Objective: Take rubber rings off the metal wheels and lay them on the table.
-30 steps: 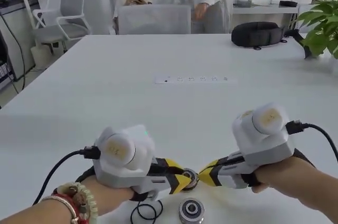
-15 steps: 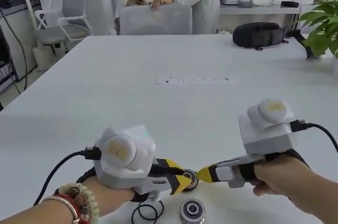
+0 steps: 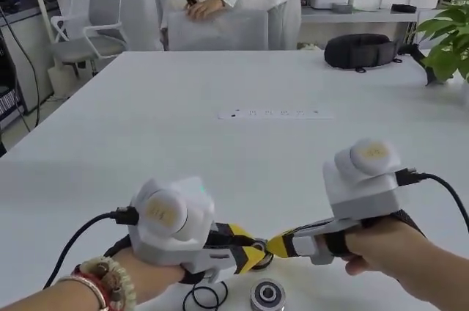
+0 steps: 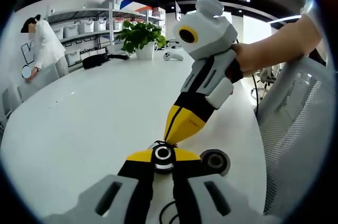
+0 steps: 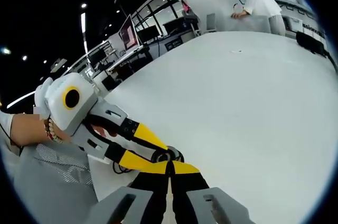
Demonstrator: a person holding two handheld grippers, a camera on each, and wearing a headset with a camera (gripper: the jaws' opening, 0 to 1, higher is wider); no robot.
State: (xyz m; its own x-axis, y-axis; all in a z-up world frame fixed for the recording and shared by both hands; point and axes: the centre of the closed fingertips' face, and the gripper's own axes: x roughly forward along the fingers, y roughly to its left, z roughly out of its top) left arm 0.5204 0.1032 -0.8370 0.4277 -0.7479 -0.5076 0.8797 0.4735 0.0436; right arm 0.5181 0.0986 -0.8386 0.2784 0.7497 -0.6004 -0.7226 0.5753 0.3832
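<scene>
The left tongs (image 3: 248, 246) are clamped on a metal wheel (image 4: 162, 155). The right tongs (image 5: 169, 167) are closed, with the tips touching that wheel; whether they pinch a ring cannot be determined. A second wheel (image 3: 267, 294) lies on the tabletop (image 3: 242, 157) just beside the held wheel. Loose rubber rings (image 3: 204, 298) lie near it.

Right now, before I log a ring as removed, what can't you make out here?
Whether the right tongs pinch any rubber: right gripper view, their closed tips cover the contact with the held wheel.
Whether that wheel's ring is on: head view, the left tongs cover it.
How many loose rings lie on the table: head view, the bottom edge cuts them.
</scene>
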